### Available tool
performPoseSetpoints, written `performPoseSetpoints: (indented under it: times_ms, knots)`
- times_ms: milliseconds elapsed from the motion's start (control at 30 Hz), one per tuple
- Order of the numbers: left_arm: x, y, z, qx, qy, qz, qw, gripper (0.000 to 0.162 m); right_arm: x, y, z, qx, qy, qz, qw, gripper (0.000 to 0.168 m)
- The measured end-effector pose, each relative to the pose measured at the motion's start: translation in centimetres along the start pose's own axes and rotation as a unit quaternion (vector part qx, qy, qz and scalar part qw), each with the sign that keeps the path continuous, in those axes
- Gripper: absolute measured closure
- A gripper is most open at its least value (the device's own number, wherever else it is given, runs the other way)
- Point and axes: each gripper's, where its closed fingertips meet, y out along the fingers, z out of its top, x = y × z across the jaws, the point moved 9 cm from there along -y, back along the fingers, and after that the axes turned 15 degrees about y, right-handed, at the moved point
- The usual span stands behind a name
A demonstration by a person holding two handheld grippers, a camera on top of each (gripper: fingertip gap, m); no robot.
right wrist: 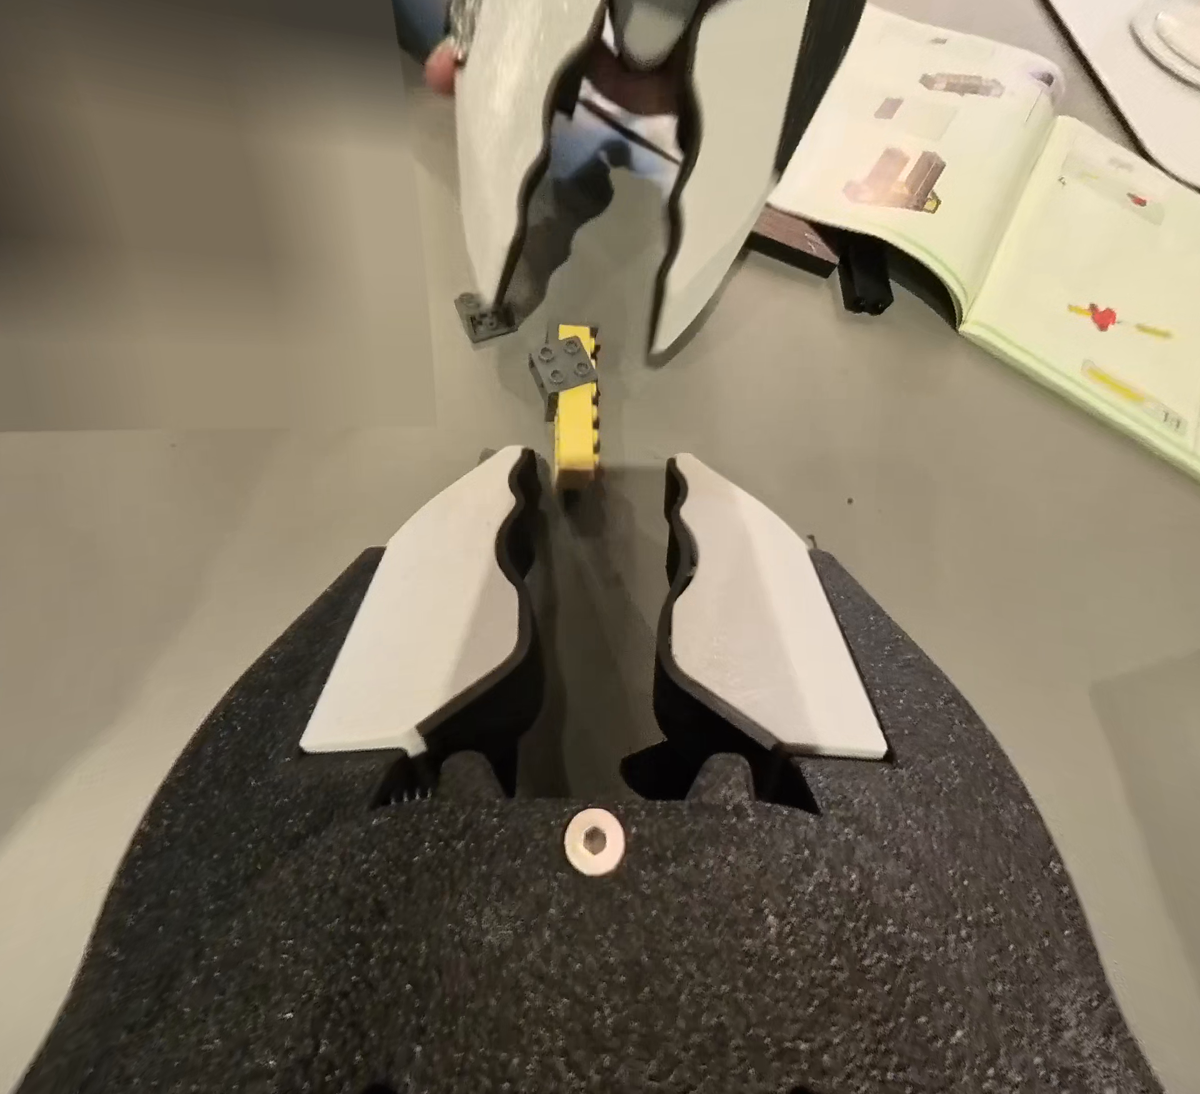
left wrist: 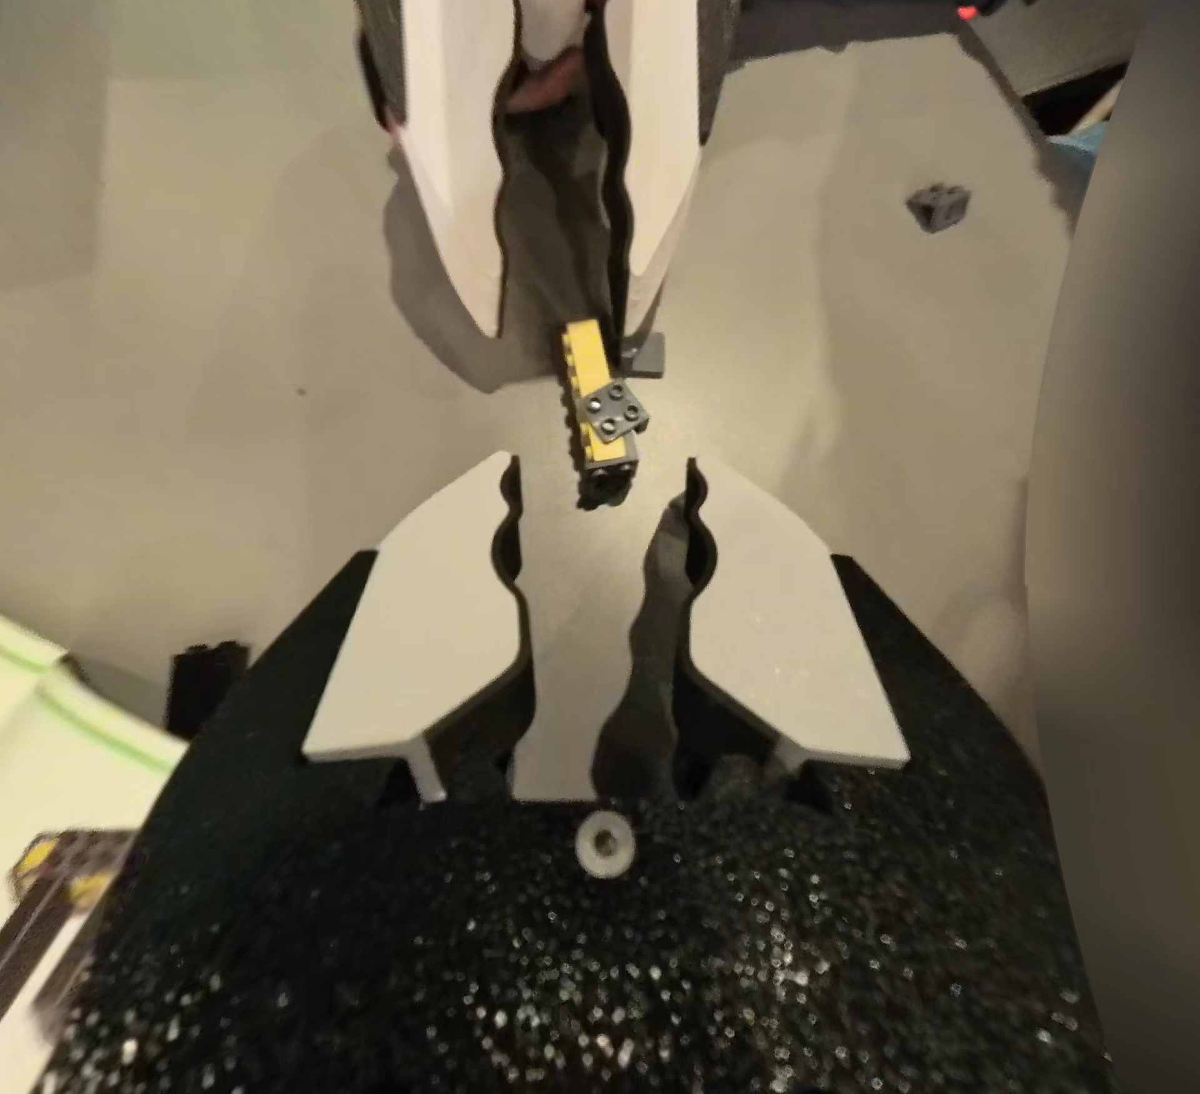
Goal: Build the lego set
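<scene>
Grippers face each other across the grey table (left wrist: 195,283), both with jaws apart and nothing between them. Left gripper (left wrist: 600,465) sits just short of the yellow lego beam (left wrist: 587,361); right gripper (right wrist: 600,459) comes in from the opposite end, tips close to that beam's near end. Beam lies flat between the two, with a dark grey 2x2 plate (left wrist: 610,407) perched tilted on it, studs up. Small dark grey plate (right wrist: 484,319) lies on the table at one fingertip of the left gripper, touching or nearly so. Another dark brick (left wrist: 939,214) sits well apart. Instruction booklet (right wrist: 1039,257) lies open off to the side, black lego piece (right wrist: 863,283) tucked under its edge.
</scene>
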Motion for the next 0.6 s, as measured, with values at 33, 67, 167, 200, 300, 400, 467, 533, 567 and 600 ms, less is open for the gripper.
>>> performPoseSetpoints:
  times_ms: [33, 67, 167, 200, 300, 400, 467, 533, 567, 600]
  knots:
    - [-0.1, -0.6, 0.2, 0.003, 0.002, 0.019, 1.000, 0.114, 0.1, -0.2, 0.0, 0.006, 0.006, 0.003, 1.000, 0.133]
    - [-0.1, -1.2, 0.4, 0.011, 0.001, 0.044, 0.999, 0.113, 0.3, -0.4, 0.0, 0.019, 0.012, 0.004, 1.000, 0.133]
    - [0.3, -3.1, 1.2, 0.064, -0.014, 0.163, 0.984, 0.117, 0.7, -1.2, 0.2, 0.061, 0.035, 0.021, 0.997, 0.140]
    - [0.8, -3.5, 1.3, 0.080, -0.022, 0.210, 0.974, 0.119, 0.8, -1.4, 0.2, 0.067, 0.043, 0.029, 0.996, 0.141]
    - [3.1, -4.0, 1.4, 0.099, -0.060, 0.289, 0.950, 0.118, 1.0, -1.4, 0.2, 0.064, 0.067, 0.055, 0.994, 0.145]
    - [5.9, -3.3, 1.8, 0.128, -0.113, 0.266, 0.949, 0.112, 1.0, -1.1, 0.1, 0.042, 0.082, 0.079, 0.993, 0.150]
    - [7.3, -2.4, 1.9, 0.123, -0.132, 0.289, 0.940, 0.119, 1.2, -0.9, 0.1, 0.032, 0.093, 0.075, 0.992, 0.156]
    - [8.1, -1.4, 2.1, 0.096, -0.143, 0.312, 0.934, 0.126, 1.2, -0.8, 0.1, 0.027, 0.093, 0.077, 0.992, 0.155]
    - [8.3, -0.9, 2.3, 0.081, -0.143, 0.316, 0.934, 0.129, 1.1, -0.8, 0.1, 0.026, 0.090, 0.077, 0.993, 0.154]
    - [8.4, -0.4, 2.6, 0.066, -0.142, 0.321, 0.934, 0.131, 1.1, -0.8, 0.1, 0.024, 0.087, 0.078, 0.993, 0.153]
